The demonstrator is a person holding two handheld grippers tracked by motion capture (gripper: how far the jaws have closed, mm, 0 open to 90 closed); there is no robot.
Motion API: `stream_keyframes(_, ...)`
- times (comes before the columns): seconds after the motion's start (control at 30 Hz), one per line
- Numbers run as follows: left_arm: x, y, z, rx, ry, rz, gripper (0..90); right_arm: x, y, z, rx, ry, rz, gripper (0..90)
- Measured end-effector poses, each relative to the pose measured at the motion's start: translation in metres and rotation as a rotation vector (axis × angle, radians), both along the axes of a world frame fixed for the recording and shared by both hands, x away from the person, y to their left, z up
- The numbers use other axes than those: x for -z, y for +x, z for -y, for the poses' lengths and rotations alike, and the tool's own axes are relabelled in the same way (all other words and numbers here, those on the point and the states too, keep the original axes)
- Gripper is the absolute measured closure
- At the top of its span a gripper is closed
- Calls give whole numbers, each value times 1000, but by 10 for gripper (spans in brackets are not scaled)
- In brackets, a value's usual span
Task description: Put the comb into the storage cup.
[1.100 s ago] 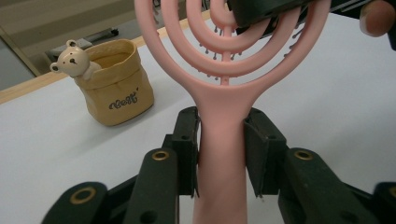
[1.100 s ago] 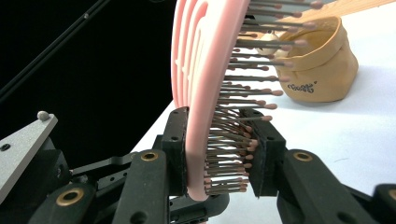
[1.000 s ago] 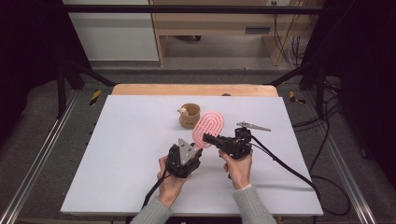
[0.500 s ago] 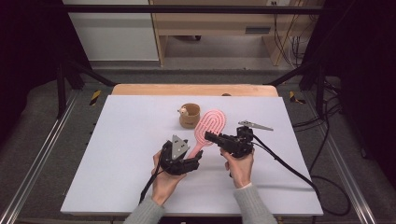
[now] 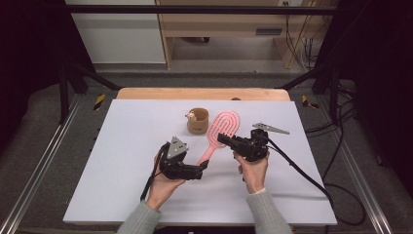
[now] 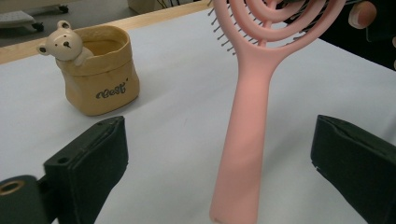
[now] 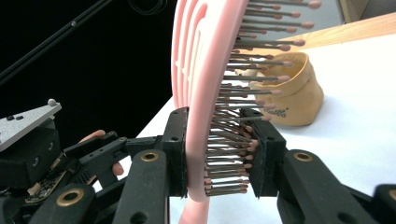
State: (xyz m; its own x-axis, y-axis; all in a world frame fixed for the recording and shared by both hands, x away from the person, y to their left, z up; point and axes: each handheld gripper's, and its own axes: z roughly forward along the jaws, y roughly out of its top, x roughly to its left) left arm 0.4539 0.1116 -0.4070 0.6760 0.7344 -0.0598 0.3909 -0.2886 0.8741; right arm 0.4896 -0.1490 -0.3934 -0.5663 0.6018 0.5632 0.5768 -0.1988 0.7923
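1. Right now the right tongs [image 5: 225,140] are clamped on the head of the pink hairbrush [image 5: 220,131]: in the right gripper view one pad presses the smooth back of the head and the other pad [image 7: 261,154] bears on the bristle tips.
2. The left tongs [image 5: 200,169] stand apart, their jaws having just been opening; in the left gripper view the brush handle [image 6: 243,140] rises between the two black pads without touching either.
3. Held that way, the hairbrush is lifted off the white table [image 5: 122,146], its handle slanting down toward the left tongs and its looped head up toward the right tongs.
4. A hand [image 5: 163,187] grips the left gripper from below the brush handle; the other hand [image 5: 253,173] grips the right gripper on the far side of the brush.
5. Just beside the brush head, on the side away from the right tongs, a small tan pouch [image 5: 198,120] stands upright on the table, with a bear figure [image 6: 63,44] on its rim.
6. Beyond the brush, a wooden strip [image 5: 202,93] runs along the table's far edge.
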Motion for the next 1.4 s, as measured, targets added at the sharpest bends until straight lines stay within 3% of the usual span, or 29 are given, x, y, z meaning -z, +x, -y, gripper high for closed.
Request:
stream_keyframes(0.1,-2,3,-9,20,-33,-19,19,-3,0,3,5,-3,7,650)
stream_keyframes(0.53,-7,4,-36,13,-40,7,18,-11,2,12,28,-23,40,648)
stream_keyframes(0.83,-1,4,-62,-29,-48,9,19,-15,3,17,40,-47,61,648)
stream_keyframes(1.0,3,4,-79,-45,-77,4,22,-19,5,21,52,-50,65,648)
stream_keyframes(1.4,9,2,-108,-76,-73,22,22,-29,7,25,64,-79,95,647)
